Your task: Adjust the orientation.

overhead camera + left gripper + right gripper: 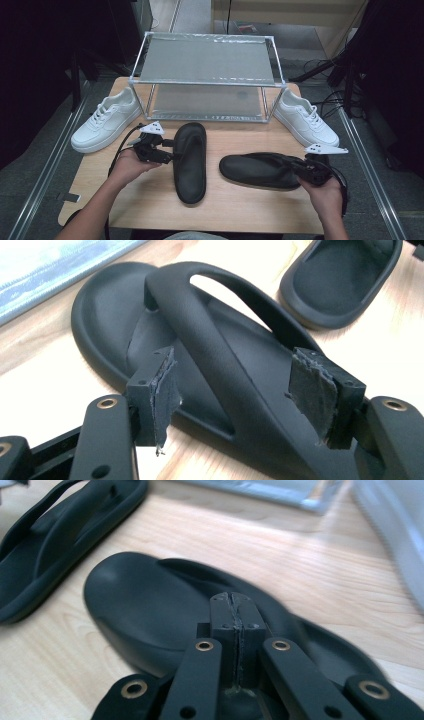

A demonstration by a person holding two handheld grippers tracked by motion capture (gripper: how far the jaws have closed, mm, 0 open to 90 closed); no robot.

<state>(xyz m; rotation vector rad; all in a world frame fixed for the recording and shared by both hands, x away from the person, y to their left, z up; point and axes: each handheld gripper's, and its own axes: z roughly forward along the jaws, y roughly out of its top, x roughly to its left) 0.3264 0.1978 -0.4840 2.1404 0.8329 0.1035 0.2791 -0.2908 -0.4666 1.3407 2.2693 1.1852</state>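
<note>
Two black flip-flop sandals lie on the wooden table [150, 205]. The left sandal [190, 165] [110, 310] points away from me. My left gripper [169, 150] [245, 385] stands open at its left side, one pad on each side of the strap without touching it. The right sandal [255, 170] [140, 600] lies crosswise, toe to the left. At its heel end my right gripper [302, 171] [234, 600] has its jaws pressed together over the sandal. The part it pinches is hidden under the jaws.
A metal-framed two-level rack [207, 82] stands at the back of the table. A white sneaker [107, 120] sits left of it and another white sneaker [305, 117] right of it. Bare wood lies in front of the sandals.
</note>
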